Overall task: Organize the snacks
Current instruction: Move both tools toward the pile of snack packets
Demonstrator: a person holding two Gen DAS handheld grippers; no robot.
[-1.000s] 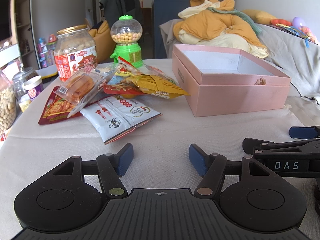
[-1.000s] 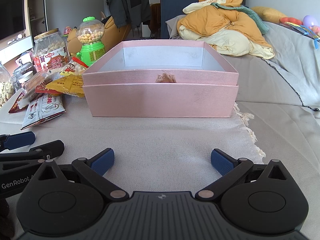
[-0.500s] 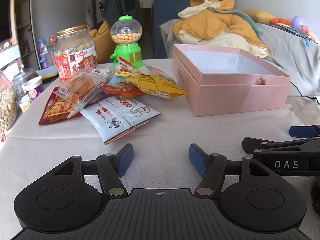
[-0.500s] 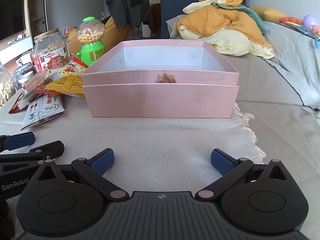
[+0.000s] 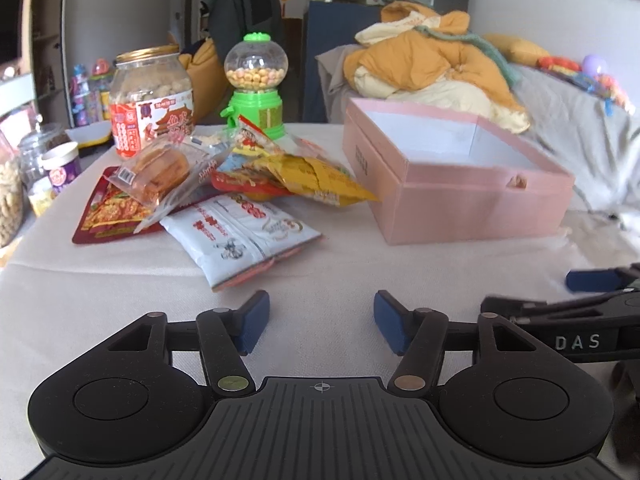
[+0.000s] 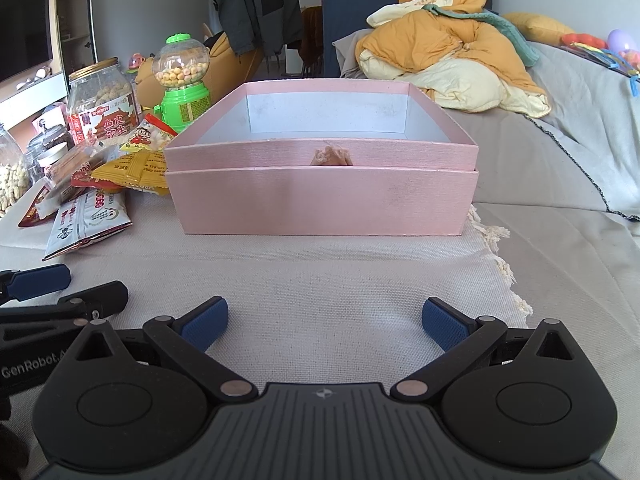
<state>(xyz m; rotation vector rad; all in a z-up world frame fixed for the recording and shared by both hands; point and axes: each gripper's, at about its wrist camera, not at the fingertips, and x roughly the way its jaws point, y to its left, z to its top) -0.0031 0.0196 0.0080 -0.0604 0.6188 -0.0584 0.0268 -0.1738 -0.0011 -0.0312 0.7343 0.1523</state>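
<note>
Cloth-covered table [image 5: 120, 280] under everything, pale and mostly bare in front of me. Pink box [image 6: 320, 196] sits straight ahead of my right gripper [image 6: 322, 322], lid off, white inside, nothing visible in it. From my left side the same box [image 5: 472, 200] is off to the right, well apart from my left gripper [image 5: 320, 322].

Snack pile lies left of the box, touching or nearly touching its left wall. White packet [image 5: 240, 236] is nearest my left fingers, flat on the cloth. Yellow packet [image 5: 316, 180] overlaps the pile's right end, tip pointing toward the box. Red packet [image 5: 108, 216] sits flat at the left, with a clear-wrapped bun [image 5: 160, 172] resting on top of it.

Behind the pile: big nut jar [image 5: 152, 104] with a gold lid, upright, and a green candy dispenser [image 5: 256, 88], upright beside it.

My left jaws have just been closing a bit, still apart at a medium gap, nothing between them. My right jaws stand wide, nothing between them either. Both grippers hover low over bare cloth, side by side, near each other.
</note>
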